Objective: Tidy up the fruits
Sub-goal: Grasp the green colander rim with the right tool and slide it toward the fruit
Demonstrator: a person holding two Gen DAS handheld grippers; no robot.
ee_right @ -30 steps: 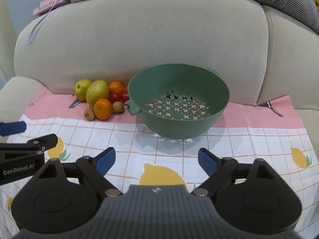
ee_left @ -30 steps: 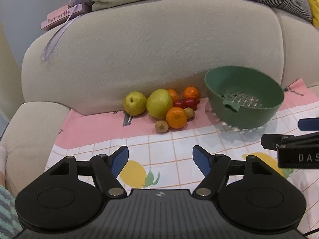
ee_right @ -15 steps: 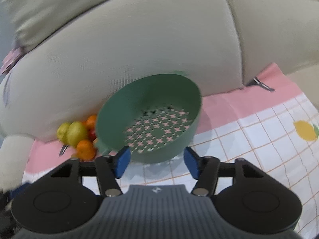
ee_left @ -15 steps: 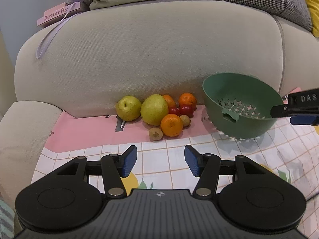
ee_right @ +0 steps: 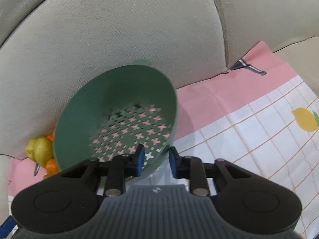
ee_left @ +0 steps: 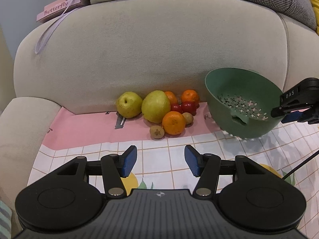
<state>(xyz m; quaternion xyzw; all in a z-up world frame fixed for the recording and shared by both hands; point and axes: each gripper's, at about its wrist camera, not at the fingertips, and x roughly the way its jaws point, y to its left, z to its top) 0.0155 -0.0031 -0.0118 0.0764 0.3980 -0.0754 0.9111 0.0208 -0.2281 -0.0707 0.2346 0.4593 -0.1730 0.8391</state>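
A pile of fruit lies against the sofa back: two yellow-green pears point(ee_left: 156, 106), three oranges point(ee_left: 173, 122), red tomatoes point(ee_left: 188, 107) and small brown kiwis point(ee_left: 157, 131). A green colander point(ee_left: 239, 91) stands tilted to their right. My right gripper point(ee_right: 156, 161) has its jaws on either side of the colander's near rim point(ee_right: 163, 155) and looks shut on it; it also shows in the left wrist view point(ee_left: 295, 109). My left gripper point(ee_left: 160, 160) is open and empty, in front of the fruit, above the cloth.
A pink and white checked cloth point(ee_left: 99, 131) with lemon prints covers the sofa seat. The beige sofa back point(ee_left: 149, 49) rises right behind the fruit. A pink "Butterfly" box point(ee_left: 57, 10) with a ribbon sits on top of it. The armrest point(ee_left: 22, 135) is at left.
My right gripper moved in to the colander, narrowed its jaws onto the near rim and tipped it up. My left gripper narrowed, then opened a little, staying in front of the fruit.
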